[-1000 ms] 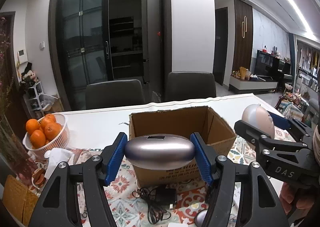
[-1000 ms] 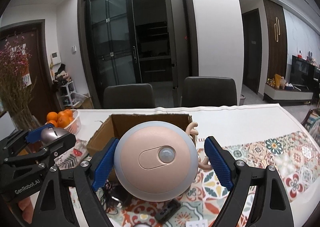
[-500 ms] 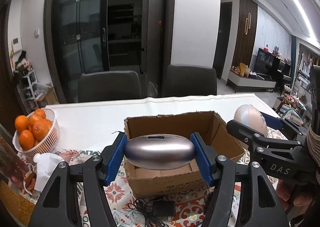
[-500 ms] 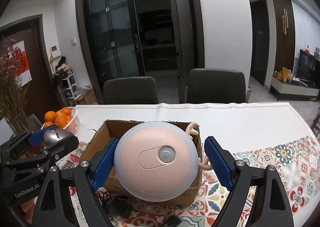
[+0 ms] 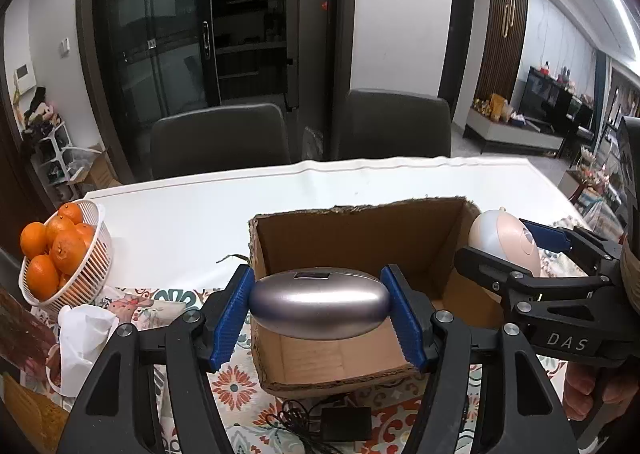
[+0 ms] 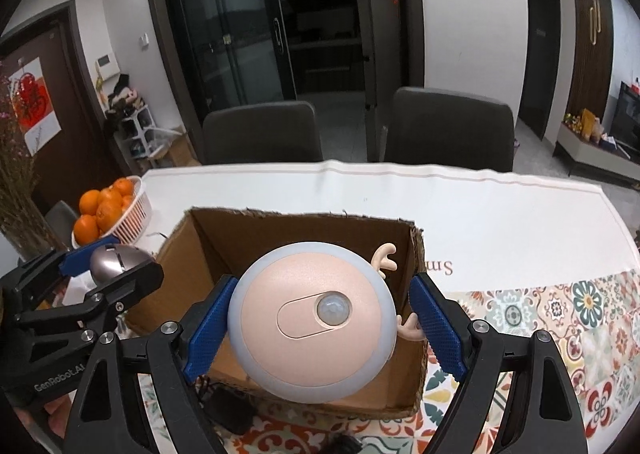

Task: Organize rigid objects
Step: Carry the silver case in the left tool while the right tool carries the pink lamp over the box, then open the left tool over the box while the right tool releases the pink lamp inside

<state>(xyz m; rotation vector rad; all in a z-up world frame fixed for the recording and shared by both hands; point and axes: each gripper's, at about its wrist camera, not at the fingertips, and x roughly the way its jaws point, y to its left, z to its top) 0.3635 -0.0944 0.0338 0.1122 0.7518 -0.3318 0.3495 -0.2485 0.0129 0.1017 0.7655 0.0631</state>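
Note:
My left gripper (image 5: 319, 304) is shut on a silver egg-shaped case (image 5: 320, 304), held end to end over the near part of an open cardboard box (image 5: 352, 238). My right gripper (image 6: 320, 324) is shut on a round pink night light with small antlers (image 6: 312, 324), held above the same box (image 6: 280, 238). In the left wrist view the right gripper (image 5: 528, 254) comes in from the right with the pink night light (image 5: 504, 240) at the box's right wall. In the right wrist view the left gripper (image 6: 100, 266) shows at the left with the silver case (image 6: 114, 260).
A white basket of oranges (image 5: 80, 254) stands at the table's left, with crumpled white tissue (image 5: 86, 334) near it. A black adapter with a tangled cable (image 5: 340, 428) lies in front of the box. Patterned cloth (image 6: 560, 314) covers the near table; two dark chairs (image 5: 220, 142) stand behind.
Both grippers have moved forward toward the box and tilted down, carrying their objects. The box now looks larger and lies under both of them, with its inside in view.

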